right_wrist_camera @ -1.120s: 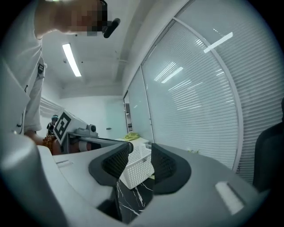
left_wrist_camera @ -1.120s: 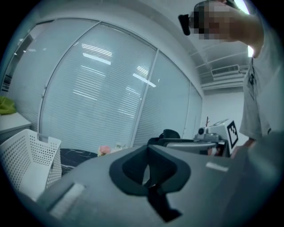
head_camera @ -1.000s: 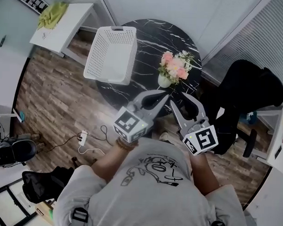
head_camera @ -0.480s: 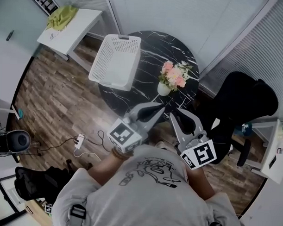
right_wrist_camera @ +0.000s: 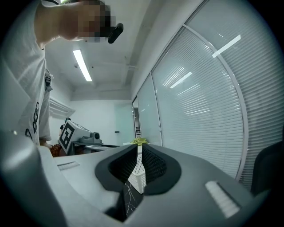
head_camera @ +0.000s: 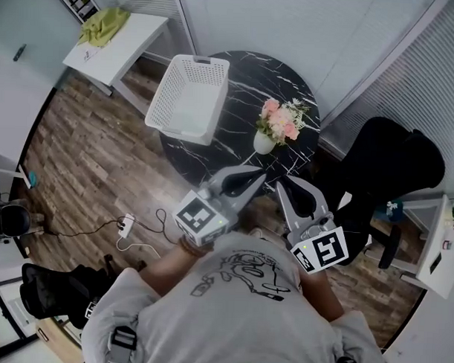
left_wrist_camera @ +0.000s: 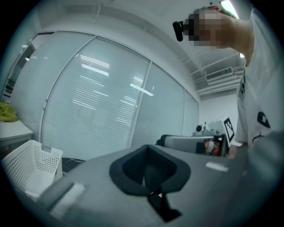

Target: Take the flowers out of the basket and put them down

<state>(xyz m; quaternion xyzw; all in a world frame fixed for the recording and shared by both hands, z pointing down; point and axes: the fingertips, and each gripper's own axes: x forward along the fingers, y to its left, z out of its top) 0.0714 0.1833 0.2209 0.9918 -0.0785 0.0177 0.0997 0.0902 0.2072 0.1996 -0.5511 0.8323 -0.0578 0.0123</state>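
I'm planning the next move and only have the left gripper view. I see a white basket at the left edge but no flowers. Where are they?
Observer: The flowers stand in a white vase on the black marble table, beside the basket, not in it.
Operator: Is anything in the basket?
Observer: No, the head view looks down into it and it is empty.
Operator: Is the right gripper carrying something?
Observer: No. In its own view the right gripper has just been closing its jaws. They are almost together, with nothing between them.
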